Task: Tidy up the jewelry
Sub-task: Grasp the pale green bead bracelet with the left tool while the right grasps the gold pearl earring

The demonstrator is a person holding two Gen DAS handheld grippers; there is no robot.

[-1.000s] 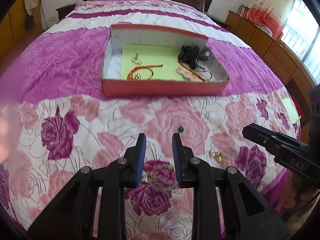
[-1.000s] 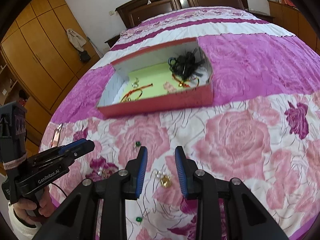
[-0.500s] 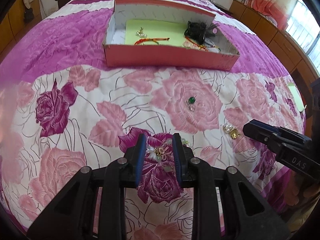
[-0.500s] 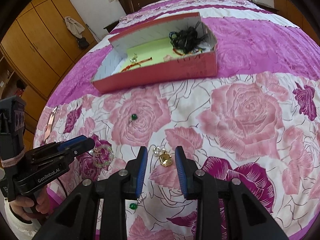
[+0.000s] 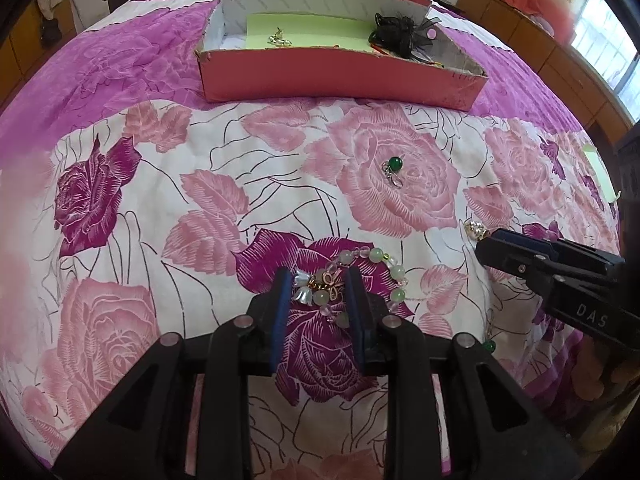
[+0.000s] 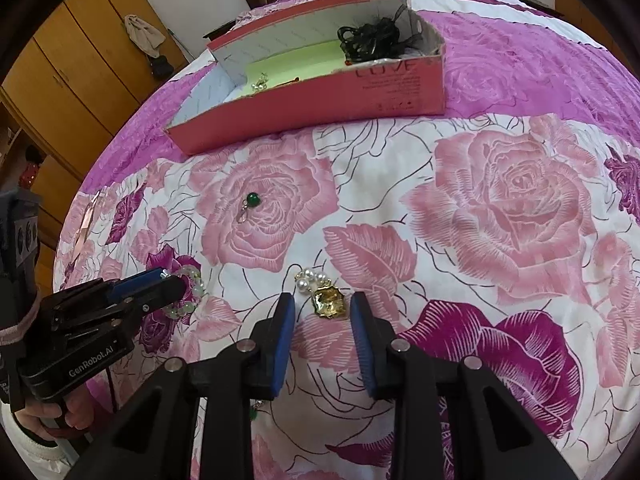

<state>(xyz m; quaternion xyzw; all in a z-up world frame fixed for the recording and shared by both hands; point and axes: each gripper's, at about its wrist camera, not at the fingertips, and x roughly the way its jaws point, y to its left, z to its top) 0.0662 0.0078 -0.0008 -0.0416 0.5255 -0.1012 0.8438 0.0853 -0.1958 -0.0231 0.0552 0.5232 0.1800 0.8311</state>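
The bed point(image 5: 120, 184) is covered in roses. The red box point(image 5: 340, 70) is seen far ahead of both fingers. The left gripper point(image 5: 318, 280) is held open around the bead bracelet point(image 5: 360, 276). The right gripper point(image 6: 323, 306) is held open around the gold earring point(image 6: 326, 300).

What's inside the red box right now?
In the red box: green paper, a small gold piece and a black tangle at the right end. The near wall covers the front floor, so more may lie there.
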